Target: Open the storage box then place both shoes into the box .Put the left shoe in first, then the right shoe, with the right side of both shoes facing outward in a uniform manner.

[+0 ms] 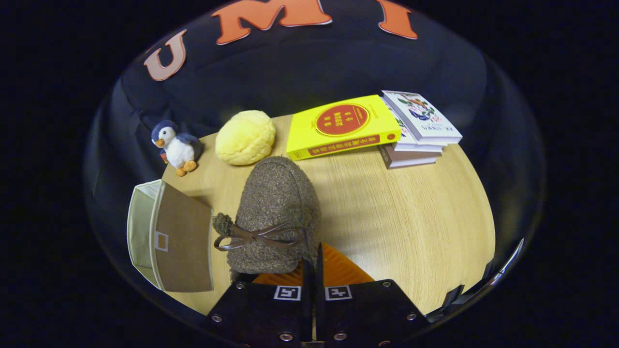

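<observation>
A brown fleecy shoe (275,212) with a thin leather bow and a pompom stands just ahead of my fingers, toe pointing away. My gripper (312,270) is shut on the shoe's rear rim, its two fingers almost touching. The shoe seems to be held a little above the wooden table (411,217) and throws a shadow to its right. Left of the shoe is the beige fabric storage box (142,227), with its brown lid flap (184,239) swung open towards the shoe. What the box holds is hidden from here.
Beyond the shoe lie a yellow bun-shaped plush (245,137) and a penguin plush (176,146). A yellow book (342,126) leans on a stack of books (418,130) at the far right. Bare tabletop stretches to the right of the fingers.
</observation>
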Tool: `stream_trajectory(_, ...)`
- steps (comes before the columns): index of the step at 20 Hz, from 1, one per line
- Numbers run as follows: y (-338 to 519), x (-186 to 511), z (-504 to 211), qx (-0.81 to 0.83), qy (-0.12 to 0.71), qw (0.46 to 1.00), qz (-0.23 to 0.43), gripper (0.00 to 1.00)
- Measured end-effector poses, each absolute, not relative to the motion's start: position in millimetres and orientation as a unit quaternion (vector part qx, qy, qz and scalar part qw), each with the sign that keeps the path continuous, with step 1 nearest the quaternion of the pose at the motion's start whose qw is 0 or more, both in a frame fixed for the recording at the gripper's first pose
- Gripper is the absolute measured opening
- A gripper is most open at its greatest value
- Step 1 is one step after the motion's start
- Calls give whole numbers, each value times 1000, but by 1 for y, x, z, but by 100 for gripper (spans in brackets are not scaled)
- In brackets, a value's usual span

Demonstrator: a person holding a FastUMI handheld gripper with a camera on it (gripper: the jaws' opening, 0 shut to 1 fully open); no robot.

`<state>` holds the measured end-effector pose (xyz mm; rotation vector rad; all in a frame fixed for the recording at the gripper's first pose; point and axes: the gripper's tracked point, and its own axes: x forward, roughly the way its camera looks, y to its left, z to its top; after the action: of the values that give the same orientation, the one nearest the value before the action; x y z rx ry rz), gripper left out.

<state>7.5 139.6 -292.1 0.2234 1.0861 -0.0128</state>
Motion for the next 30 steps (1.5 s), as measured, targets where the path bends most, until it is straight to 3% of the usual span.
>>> stream_trajectory(6, 255, 20, -243, 105, 499, 859, 45, 4)
stream_trajectory(14, 376, 27, -231, 88, 507, 853, 87, 4)
stream_trajectory(30, 420, 26, -254, 79, 524, 847, 46, 4)
